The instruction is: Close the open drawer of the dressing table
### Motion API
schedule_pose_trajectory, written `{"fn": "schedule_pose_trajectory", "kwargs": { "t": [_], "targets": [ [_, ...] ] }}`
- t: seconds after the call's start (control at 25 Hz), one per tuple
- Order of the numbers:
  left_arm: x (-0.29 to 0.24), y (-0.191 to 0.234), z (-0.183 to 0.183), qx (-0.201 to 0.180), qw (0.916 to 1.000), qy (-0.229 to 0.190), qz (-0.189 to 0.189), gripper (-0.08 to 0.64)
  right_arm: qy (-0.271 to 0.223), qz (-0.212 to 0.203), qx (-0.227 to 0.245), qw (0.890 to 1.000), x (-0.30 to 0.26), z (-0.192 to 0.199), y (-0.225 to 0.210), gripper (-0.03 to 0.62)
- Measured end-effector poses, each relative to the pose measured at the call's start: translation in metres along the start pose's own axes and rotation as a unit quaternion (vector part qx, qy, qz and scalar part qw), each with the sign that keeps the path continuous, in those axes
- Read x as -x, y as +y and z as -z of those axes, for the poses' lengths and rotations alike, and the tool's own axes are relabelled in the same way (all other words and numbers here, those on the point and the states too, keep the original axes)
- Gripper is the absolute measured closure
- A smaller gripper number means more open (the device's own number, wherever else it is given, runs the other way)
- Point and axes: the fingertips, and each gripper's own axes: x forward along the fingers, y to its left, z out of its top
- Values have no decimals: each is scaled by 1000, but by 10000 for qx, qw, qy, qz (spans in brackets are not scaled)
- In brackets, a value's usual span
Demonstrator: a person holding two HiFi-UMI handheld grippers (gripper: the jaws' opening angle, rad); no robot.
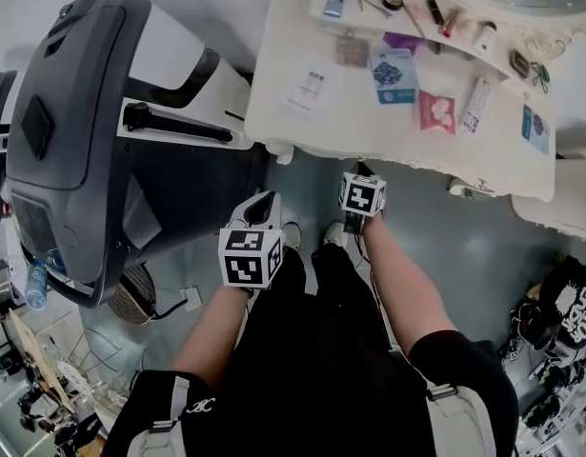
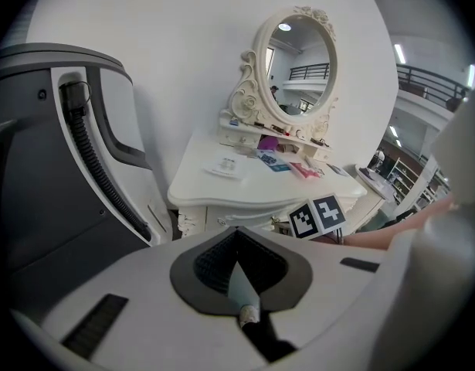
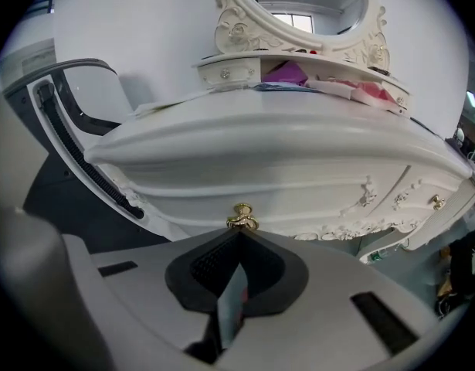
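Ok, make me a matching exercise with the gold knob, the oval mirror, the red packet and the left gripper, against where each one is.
1 gold knob
2 oval mirror
3 red packet
4 left gripper

A lying flat on the dressing table
B upright at the table's back
C short of the table, jaws together
D just past the right gripper, whose jaws are shut

Pairs: 1-D, 2-B, 3-A, 4-C

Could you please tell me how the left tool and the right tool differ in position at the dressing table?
The right tool is close to the dressing table, its tip by the gold knob; the left tool is farther back. The right tool reaches the table's edge; the left tool is short of it, nearer the grey machine. Both are shut and empty.
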Motion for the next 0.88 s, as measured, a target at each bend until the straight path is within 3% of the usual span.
{"fn": "schedule_pose_trajectory", "kwargs": {
  "t": [0.24, 0.48, 0.64, 0.88],
  "targets": [
    [-2, 4, -4, -15, 10000, -53, -3, 560, -75, 199, 12, 9998, 4, 3, -5, 581],
    [0, -5, -22, -190, 9994, -232, 175, 560, -283, 172, -80, 9994, 47, -9, -5, 581],
    [1, -14, -36, -311, 9982, -394, 321, 560, -1001, -151, -415, 9940, 92, -39, 0, 581],
    [14, -36, -70, -457, 9948, -789, 453, 560, -2426, -527, -622, 9667, 186, -105, 8, 581]
  ]
}}
